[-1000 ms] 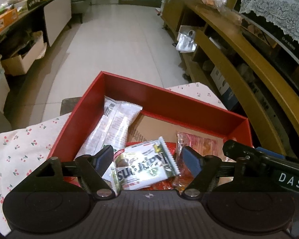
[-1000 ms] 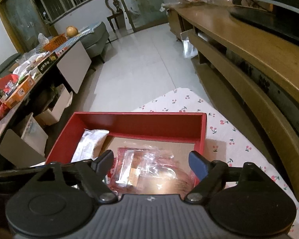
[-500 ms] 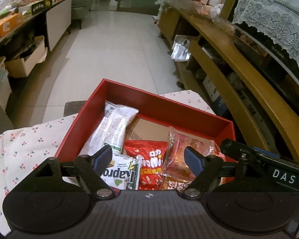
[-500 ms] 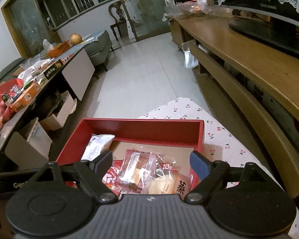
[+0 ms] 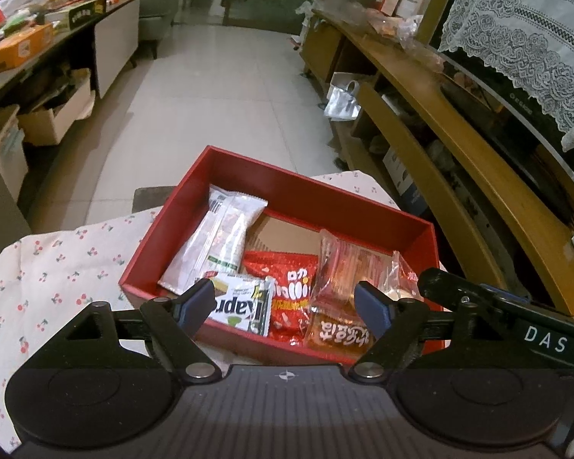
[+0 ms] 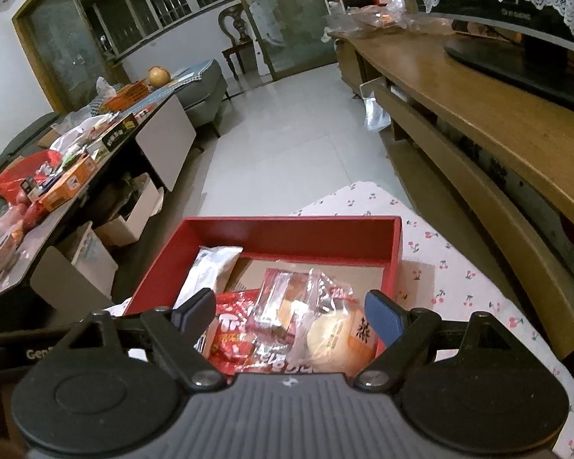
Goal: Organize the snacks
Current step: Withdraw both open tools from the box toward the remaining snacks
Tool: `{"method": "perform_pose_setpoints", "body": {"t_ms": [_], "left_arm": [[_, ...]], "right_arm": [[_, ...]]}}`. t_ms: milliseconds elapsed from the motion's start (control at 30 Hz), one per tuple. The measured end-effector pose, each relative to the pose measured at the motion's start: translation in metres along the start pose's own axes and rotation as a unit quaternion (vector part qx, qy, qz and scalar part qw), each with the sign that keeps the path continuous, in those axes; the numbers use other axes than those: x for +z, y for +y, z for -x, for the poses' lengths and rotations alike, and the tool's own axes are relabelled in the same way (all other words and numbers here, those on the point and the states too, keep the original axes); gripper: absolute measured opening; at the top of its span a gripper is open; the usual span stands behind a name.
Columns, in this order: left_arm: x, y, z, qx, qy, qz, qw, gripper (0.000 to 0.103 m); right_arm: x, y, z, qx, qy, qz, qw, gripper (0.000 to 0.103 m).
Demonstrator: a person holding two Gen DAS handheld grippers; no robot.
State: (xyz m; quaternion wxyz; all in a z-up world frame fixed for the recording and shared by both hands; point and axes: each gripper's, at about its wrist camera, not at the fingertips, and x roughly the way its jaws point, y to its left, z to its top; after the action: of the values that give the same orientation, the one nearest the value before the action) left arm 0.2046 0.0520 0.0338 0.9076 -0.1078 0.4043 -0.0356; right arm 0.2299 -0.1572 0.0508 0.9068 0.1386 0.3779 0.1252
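White packet (image 5: pixel 214 243): laid along the left wall of the red box (image 5: pixel 287 183); judged light and soft, with crinkly film. It is best taken across its narrow middle, not at the sealed end.
Green-and-white packet (image 5: pixel 241 306): placed at the near left corner of the box, flat and small. It is probably slippery, so a grip on the sealed edge is advised.
Red packet (image 5: pixel 291 290): seen in the near middle, partly under its neighbours. The contents may be brittle, so only light pressure is suitable.
Clear bags (image 5: pixel 340 287): piled at the near right; a round pastry (image 6: pixel 333 332) inside is judged fragile. The loose film at the top should be pinched.
Left gripper (image 5: pixel 285 304): the jaws are held apart above the near packets, and nothing is clamped.
Right gripper (image 6: pixel 291 311): the jaws are held apart over the clear bags, and nothing is clamped.
Left view only: the green-and-white packet is fully shown.
Right view only: the pastry and the cherry-print cloth (image 6: pixel 459 267) to the right of the box are shown.
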Motion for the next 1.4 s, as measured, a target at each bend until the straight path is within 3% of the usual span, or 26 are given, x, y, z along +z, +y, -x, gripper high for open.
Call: {"method": "perform_pose_setpoints", "body": {"t_ms": [467, 933, 1167, 1400], "left_arm": [[-0.025, 0.013, 0.022, 0.001, 0.008, 0.002, 1.0000, 0.085], [-0.095, 0.039, 0.018, 0.004, 0.112, 0.034, 0.9931, 0.085], [-0.119, 0.041, 0.028, -0.011, 0.131, 0.069, 0.9890, 0.085], [-0.126, 0.038, 0.010, -0.009, 0.157, 0.096, 0.9829, 0.085]], "right_arm": [[-0.025, 0.007, 0.021, 0.010, 0.018, 0.017, 1.000, 0.094], [-0.068, 0.017, 0.034, 0.015, 0.075, 0.049, 0.996, 0.094], [-0.074, 0.012, 0.040, 0.016, 0.084, 0.052, 0.995, 0.094], [-0.073, 0.003, 0.044, 0.018, 0.090, 0.039, 0.995, 0.095]]}}
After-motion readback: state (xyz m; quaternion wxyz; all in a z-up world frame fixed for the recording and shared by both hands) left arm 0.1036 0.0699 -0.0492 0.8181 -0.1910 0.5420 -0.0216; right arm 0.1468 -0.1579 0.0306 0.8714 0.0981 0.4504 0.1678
